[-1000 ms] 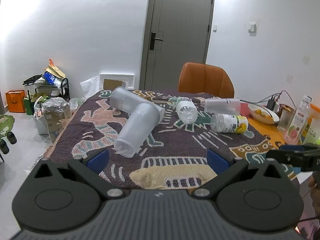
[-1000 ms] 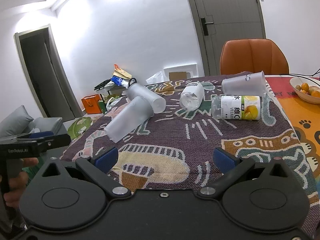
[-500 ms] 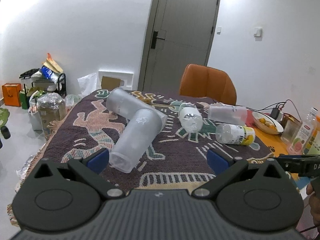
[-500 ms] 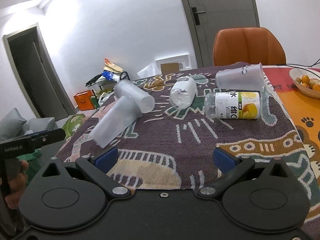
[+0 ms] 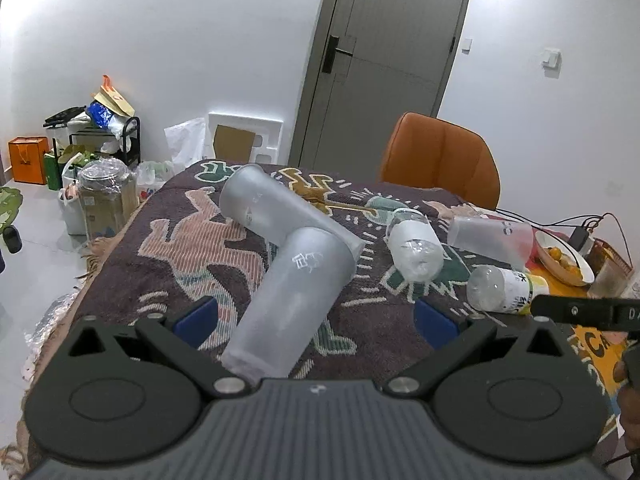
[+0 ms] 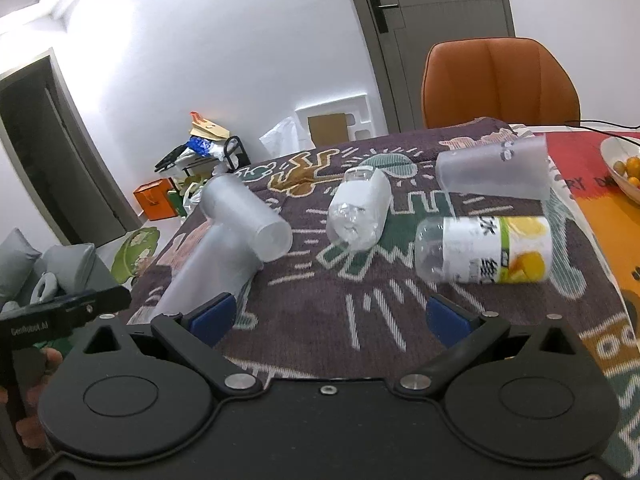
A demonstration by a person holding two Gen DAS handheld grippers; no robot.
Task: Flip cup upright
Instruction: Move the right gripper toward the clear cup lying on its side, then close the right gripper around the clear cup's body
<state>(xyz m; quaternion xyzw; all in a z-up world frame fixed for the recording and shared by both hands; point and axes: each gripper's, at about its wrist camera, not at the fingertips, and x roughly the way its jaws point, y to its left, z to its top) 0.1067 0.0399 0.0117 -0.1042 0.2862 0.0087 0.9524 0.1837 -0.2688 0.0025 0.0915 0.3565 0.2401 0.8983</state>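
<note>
Three frosted plastic cups lie on their sides on a patterned cloth. The nearest cup (image 5: 292, 300) lies with its base end between my open left gripper's (image 5: 316, 316) blue fingertips, not gripped; it also shows in the right wrist view (image 6: 212, 268). A second cup (image 5: 272, 212) lies across its far end and shows in the right wrist view (image 6: 248, 216). A third cup (image 5: 490, 236) lies at the right; it also shows in the right wrist view (image 6: 492, 168). My right gripper (image 6: 328, 316) is open and empty above the cloth, short of the bottles.
Two plastic bottles lie on the cloth: a clear one (image 6: 358, 212) and a yellow-labelled one (image 6: 484, 250). A bowl of fruit (image 5: 564, 258) sits at the right. An orange chair (image 5: 440, 160) stands behind the table. Clutter sits on the floor at left.
Both grippers have moved forward and closer to the table. The nearest cup now lies between the left gripper's fingertips. The right gripper has closed in on the bottles.
</note>
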